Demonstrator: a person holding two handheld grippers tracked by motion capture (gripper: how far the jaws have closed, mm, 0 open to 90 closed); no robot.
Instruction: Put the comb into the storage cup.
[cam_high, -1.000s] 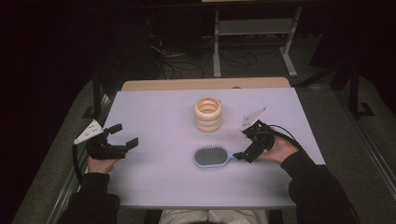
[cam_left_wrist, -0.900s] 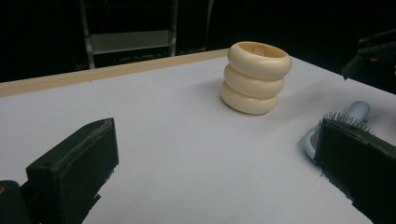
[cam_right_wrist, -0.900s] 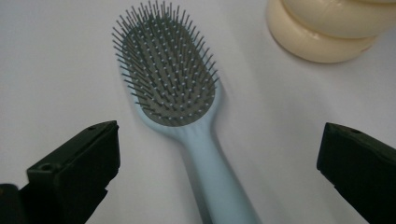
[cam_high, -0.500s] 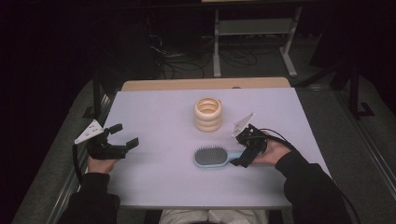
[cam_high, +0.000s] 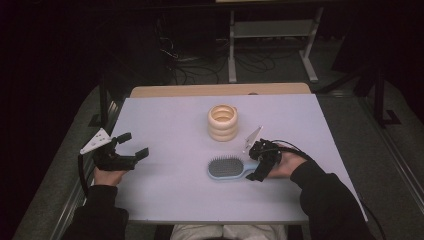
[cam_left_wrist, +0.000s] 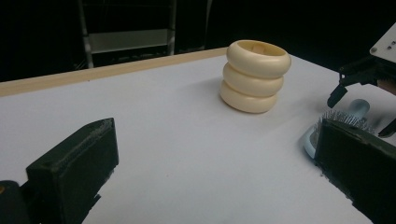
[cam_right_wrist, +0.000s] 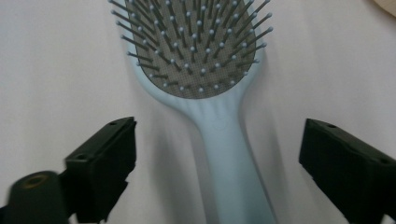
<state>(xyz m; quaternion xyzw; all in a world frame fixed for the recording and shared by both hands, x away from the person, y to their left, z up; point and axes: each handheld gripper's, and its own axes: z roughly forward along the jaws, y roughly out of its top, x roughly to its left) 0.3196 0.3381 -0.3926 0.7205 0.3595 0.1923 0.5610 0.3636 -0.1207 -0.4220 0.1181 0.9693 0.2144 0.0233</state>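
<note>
A light blue hairbrush (cam_high: 226, 168) lies bristles up on the white table (cam_high: 175, 200), handle pointing right. My right gripper (cam_high: 252, 164) is lowered over that handle. In the right gripper view the handle (cam_right_wrist: 224, 144) runs between the two jaws of the right gripper (cam_right_wrist: 217, 158), with clear gaps on both sides. The jaws have just been closing and do not press on it. My left gripper (cam_high: 136, 144) rests at the table's left side, open and holding nothing. A cream ringed cup (cam_high: 223, 122) stands upright behind the brush.
In the left gripper view the cream cup (cam_left_wrist: 256, 75) stands mid-table, with the brush's bristles (cam_left_wrist: 345, 117) at the right. A wooden strip (cam_high: 220, 89) borders the far edge. Metal shelf legs (cam_high: 310, 60) and cables lie on the dark floor beyond.
My right gripper has come down and slightly left onto the brush handle, and its jaws stand narrower around it. The left gripper, cup and brush have stayed put.
</note>
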